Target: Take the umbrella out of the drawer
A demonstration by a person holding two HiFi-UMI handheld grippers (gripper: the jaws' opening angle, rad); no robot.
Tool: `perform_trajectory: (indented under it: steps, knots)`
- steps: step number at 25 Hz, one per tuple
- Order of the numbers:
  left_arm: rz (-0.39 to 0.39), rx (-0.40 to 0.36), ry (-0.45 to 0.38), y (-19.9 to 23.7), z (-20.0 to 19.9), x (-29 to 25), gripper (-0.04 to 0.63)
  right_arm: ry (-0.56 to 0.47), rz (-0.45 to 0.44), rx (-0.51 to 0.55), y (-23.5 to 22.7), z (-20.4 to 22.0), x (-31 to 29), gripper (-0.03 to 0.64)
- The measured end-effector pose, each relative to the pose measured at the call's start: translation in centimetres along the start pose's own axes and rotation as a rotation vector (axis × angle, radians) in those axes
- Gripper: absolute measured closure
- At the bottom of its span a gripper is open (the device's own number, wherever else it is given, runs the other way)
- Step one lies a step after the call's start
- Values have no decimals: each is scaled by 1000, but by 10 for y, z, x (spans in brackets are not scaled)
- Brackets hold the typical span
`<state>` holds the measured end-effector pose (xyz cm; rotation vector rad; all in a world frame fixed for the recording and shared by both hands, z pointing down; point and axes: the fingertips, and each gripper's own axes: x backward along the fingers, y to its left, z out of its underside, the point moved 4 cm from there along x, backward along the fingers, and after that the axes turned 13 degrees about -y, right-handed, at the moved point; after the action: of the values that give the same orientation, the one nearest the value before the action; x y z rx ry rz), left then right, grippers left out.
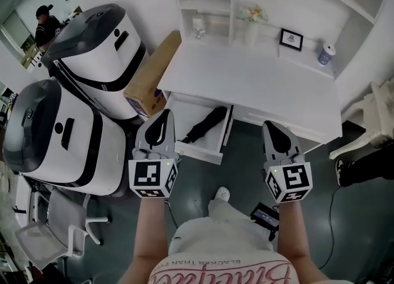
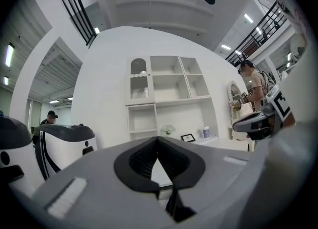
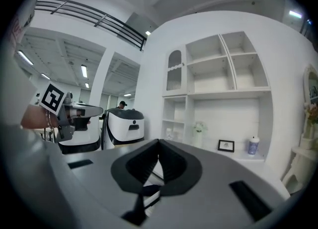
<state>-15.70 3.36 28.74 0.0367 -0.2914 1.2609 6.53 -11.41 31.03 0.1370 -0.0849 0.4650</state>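
Observation:
A black folded umbrella [image 1: 206, 124] lies slantwise in the open white drawer [image 1: 200, 152] under the white desk [image 1: 258, 85]. My left gripper [image 1: 164, 115] is held level just left of the drawer, jaws shut and empty. My right gripper [image 1: 271, 126] hovers right of the drawer by the desk's front edge, also shut with nothing in it. In the left gripper view the left gripper [image 2: 158, 139] shows its tips meeting, and the right gripper [image 2: 258, 121] appears at the right. In the right gripper view the right gripper [image 3: 159, 141] has its tips together, facing the desk and shelves.
Two large white-and-black machines [image 1: 98, 48] [image 1: 61, 135] and a cardboard box [image 1: 151, 76] crowd the left of the desk. On the desk's back stand a vase [image 1: 252, 24], a picture frame [image 1: 290, 39] and a cup [image 1: 326, 53]. A white chair [image 1: 369, 122] stands right.

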Motion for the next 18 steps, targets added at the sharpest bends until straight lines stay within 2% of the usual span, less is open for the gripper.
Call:
perform_trajectory:
  steps: [6, 14, 18]
  knots:
    - [-16, 35, 5, 11, 21, -55, 586, 11, 13, -1, -34, 9, -46, 609]
    - [-14, 68, 84, 9, 58, -96, 579, 42, 33, -15, -59, 26, -66, 609]
    - [27, 71, 118, 2, 70, -107, 500, 58, 50, -24, -65, 33, -66, 609]
